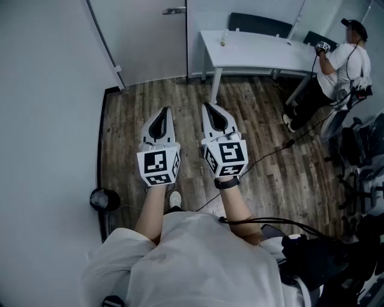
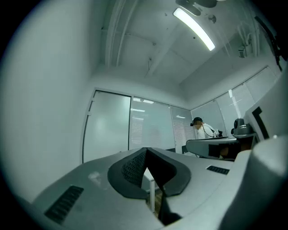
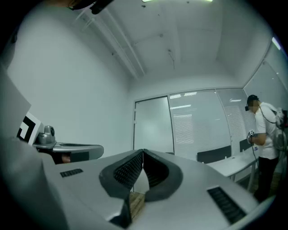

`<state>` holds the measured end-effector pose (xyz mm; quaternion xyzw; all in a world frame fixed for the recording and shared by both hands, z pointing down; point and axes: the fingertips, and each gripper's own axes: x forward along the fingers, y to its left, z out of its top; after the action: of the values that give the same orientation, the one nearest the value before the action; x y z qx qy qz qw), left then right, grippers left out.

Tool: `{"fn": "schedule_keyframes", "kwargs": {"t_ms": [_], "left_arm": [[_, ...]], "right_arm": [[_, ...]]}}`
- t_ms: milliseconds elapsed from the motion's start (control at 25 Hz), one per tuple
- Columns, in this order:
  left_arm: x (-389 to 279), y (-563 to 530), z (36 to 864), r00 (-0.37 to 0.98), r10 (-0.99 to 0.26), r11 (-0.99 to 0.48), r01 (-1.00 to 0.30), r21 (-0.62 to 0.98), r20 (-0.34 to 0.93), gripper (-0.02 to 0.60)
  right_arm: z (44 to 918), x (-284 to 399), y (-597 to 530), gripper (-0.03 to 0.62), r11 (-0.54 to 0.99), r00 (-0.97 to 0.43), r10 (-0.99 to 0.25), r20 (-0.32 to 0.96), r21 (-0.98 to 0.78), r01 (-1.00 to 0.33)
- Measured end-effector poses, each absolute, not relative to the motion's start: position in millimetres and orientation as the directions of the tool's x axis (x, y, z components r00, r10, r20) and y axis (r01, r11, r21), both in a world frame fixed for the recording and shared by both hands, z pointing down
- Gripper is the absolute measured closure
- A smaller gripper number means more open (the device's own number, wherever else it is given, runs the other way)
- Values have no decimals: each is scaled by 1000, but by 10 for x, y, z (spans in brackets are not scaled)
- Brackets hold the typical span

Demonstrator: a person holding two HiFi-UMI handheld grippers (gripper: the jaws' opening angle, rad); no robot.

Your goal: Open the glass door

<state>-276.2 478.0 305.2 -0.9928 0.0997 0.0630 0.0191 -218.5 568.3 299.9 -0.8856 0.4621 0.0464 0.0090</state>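
A pale wall [image 1: 48,90] fills the left of the head view; the wooden floor [image 1: 270,120] spreads below it, partly covered by the wearer's own shoulders and arms; the glass door [image 1: 144,42] stands straight ahead past the floor, frosted, cut off by the top edge so that only its lower part shows; its one handle [image 1: 174,10] sits at that edge, near the door's right side; whether the door is latched cannot be made out. One white bench [image 1: 264,54] stands right of the door; two dark chair backs [image 1: 261,24] show behind it; one other person [image 1: 339,66] stands at its far end, cut off by the picture's right edge; a small item [image 1: 223,41] on the bench is too small to name. There are two grippers, held side by side and roughly level over the floor, well apart from the door; the left hand-held gripper [image 1: 164,110] has its jaws pressed together with nothing between them; the right hand-held gripper [image 1: 206,105] is likewise closed and empty; neither touches anything. One cable [image 1: 270,153] trails across the floor; one round black object [image 1: 104,199] sits by the foot of the wall, hard to identify.
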Motion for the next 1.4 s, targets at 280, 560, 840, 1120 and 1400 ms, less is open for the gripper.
{"fn": "schedule_keyframes", "kwargs": {"t_ms": [280, 560, 840, 1120, 1400], "left_arm": [[-2583, 4591, 3052, 976, -188, -981, -191, -19, -113, 581], [-2491, 4440, 3065, 978, -185, -982, -187, -8, -100, 581], [-2357, 4136, 3099, 977, -192, -981, -193, -6, -88, 581], [-2176, 3840, 3124, 984, -150, -989, -148, 23, -96, 581], [-2093, 3556, 3149, 990, -81, -996, -74, 58, -113, 581]], "right_arm": [[2983, -2054, 5470, 591, -558, 554, -829, -82, 37, -829], [3062, -2001, 5262, 591, -552, 551, -834, -34, 31, -833], [3045, -1953, 4969, 591, -538, 537, -842, -51, 26, -842], [3036, -1862, 4687, 591, -557, 553, -830, -73, 46, -830], [3037, -1728, 4318, 591, -596, 591, -803, -78, 57, -801]]}}
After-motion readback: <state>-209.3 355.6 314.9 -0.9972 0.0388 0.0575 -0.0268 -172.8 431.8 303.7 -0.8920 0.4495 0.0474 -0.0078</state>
